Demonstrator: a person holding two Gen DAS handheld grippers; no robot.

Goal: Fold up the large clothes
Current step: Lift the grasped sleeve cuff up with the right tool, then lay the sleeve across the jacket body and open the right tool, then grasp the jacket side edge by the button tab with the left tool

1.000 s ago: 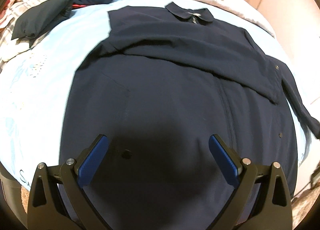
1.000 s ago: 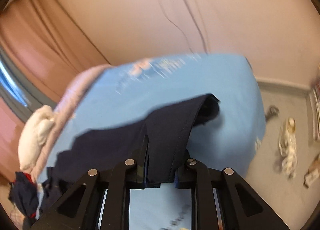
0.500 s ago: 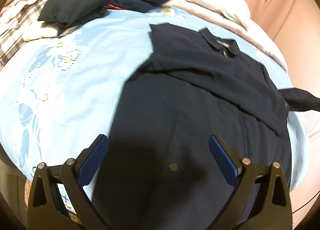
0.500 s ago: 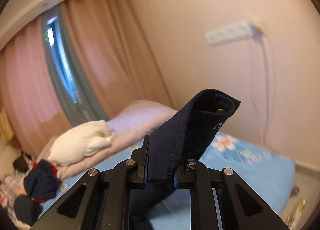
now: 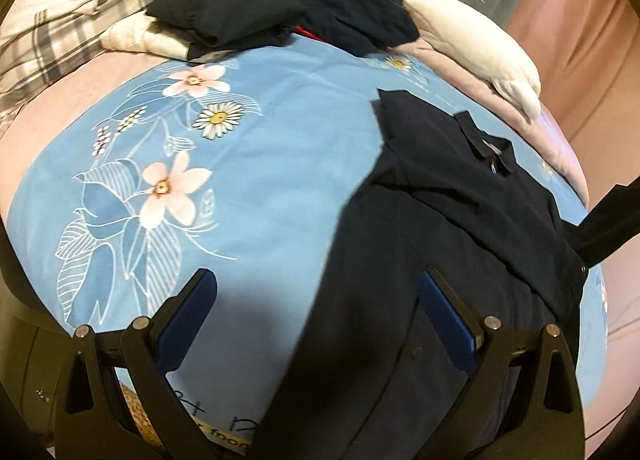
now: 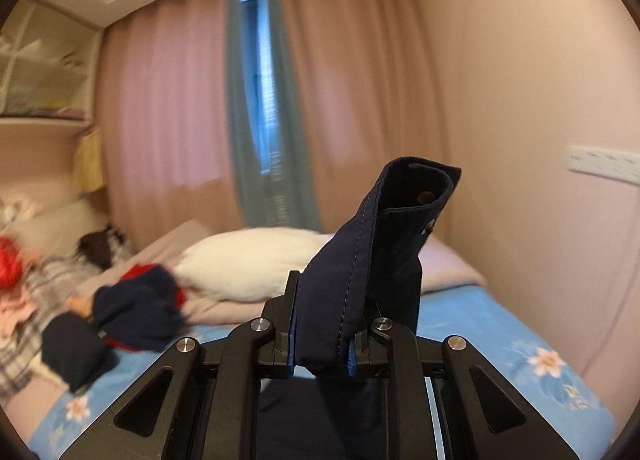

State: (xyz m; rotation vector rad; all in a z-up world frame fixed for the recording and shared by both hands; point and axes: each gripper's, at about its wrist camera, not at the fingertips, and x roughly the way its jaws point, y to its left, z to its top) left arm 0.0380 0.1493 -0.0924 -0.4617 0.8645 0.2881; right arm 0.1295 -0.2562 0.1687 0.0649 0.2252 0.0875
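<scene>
A large navy shirt (image 5: 452, 244) with a collar lies spread on the blue floral bedsheet (image 5: 248, 180); one sleeve is folded across its chest. My left gripper (image 5: 316, 324) hovers open over the shirt's left edge, nothing between its blue pads. The other sleeve (image 5: 608, 220) rises off the right side of the bed. Its cuff (image 6: 384, 256), with a snap button, stands up between the fingers of my right gripper (image 6: 322, 344), which is shut on it and held high above the bed.
Folded dark garments (image 5: 280, 16) and a white pillow (image 5: 472, 36) sit at the head of the bed, with a plaid blanket (image 5: 52, 32) to the left. Pink curtains (image 6: 168, 108), a window and a wall (image 6: 540, 100) with a power strip lie beyond.
My left gripper drifted left, from over the shirt's middle to its left edge. My right gripper rose and rolled with the cuff, lifting the sleeve off the bed.
</scene>
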